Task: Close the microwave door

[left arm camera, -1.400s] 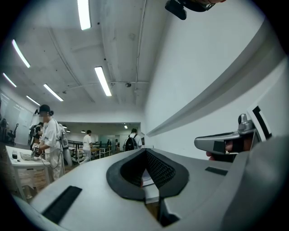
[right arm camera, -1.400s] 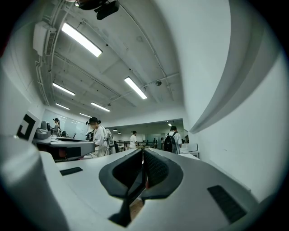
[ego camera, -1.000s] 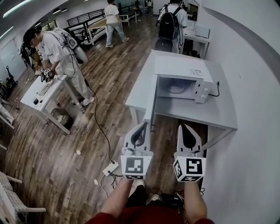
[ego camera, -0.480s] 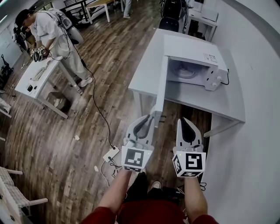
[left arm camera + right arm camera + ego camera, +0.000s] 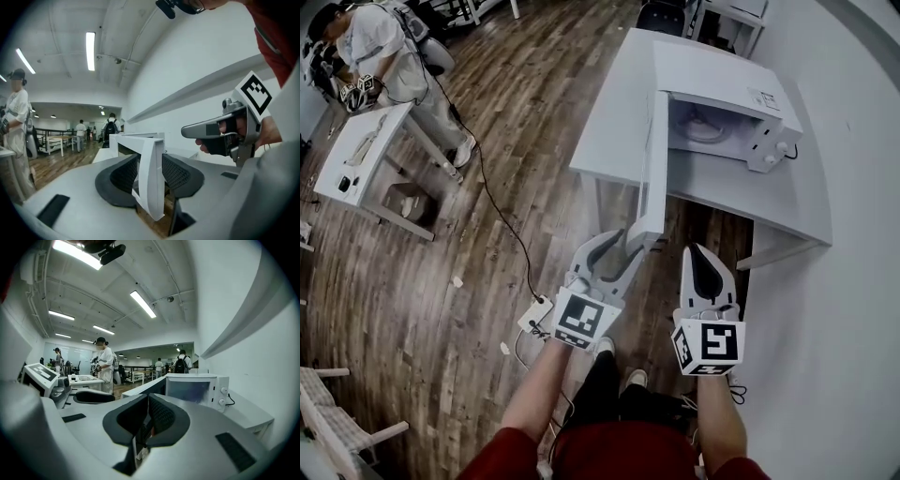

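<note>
The white microwave (image 5: 727, 89) stands on a white table (image 5: 619, 122), its door (image 5: 654, 159) swung wide open toward me. My left gripper (image 5: 614, 253) has just been opening its jaws and they now straddle the door's free end. In the left gripper view the door edge (image 5: 152, 183) stands upright between the dark pads of that left gripper (image 5: 150, 173), with no clear squeeze on it. To the right of the door my right gripper (image 5: 705, 258) is shut and empty. Ahead of that right gripper (image 5: 147, 416) in its own view is the microwave (image 5: 194, 390).
A white wall (image 5: 862, 234) runs close on the right. A power strip (image 5: 536, 314) and its cable lie on the wood floor to my left. A person (image 5: 370, 42) works at a white desk (image 5: 356, 159) far left. A white chair (image 5: 337, 422) stands at the lower left.
Both grippers have sunk and come closer to the microwave. The left jaws have gone from shut to open, and the door's end now stands between them. The right jaws stay shut.
</note>
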The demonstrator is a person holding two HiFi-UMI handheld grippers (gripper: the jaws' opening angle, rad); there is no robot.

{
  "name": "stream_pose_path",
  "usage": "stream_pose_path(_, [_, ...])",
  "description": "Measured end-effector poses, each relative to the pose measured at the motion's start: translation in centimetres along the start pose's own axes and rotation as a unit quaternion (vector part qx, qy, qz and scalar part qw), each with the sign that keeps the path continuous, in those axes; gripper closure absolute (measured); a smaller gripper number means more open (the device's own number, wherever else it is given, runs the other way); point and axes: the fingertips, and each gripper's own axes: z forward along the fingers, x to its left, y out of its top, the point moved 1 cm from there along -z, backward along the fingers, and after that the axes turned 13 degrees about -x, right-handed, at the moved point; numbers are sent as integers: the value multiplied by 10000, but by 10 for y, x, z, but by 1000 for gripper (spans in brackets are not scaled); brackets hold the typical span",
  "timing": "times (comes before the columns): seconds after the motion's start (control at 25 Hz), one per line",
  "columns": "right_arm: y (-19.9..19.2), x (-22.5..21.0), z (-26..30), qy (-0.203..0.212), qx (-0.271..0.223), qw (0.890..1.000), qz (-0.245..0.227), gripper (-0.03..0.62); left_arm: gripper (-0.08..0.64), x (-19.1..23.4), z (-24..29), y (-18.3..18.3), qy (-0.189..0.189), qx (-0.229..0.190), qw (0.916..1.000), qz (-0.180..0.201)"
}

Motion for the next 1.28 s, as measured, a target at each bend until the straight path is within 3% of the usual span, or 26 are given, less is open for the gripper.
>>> stream_pose_path(0.2, [-14, -3, 7, -115, 164, 9998, -45, 565, 362, 6, 13, -24, -981, 127, 9949, -169])
stream_pose_path(0.44, [-29, -3, 16, -162, 311, 9994, -69, 565, 357, 4, 26, -42, -1820, 281, 9826, -229])
stream_pose_path(0.64, [-32, -6, 21, -212, 352, 9991, -84, 565, 368, -1, 34, -45, -2051, 264, 9784, -44])
stream_pose_path(1.28, [-30, -46, 0, -839, 316, 9959, -133, 565, 396, -33, 57, -47, -2587, 338, 9653, -153])
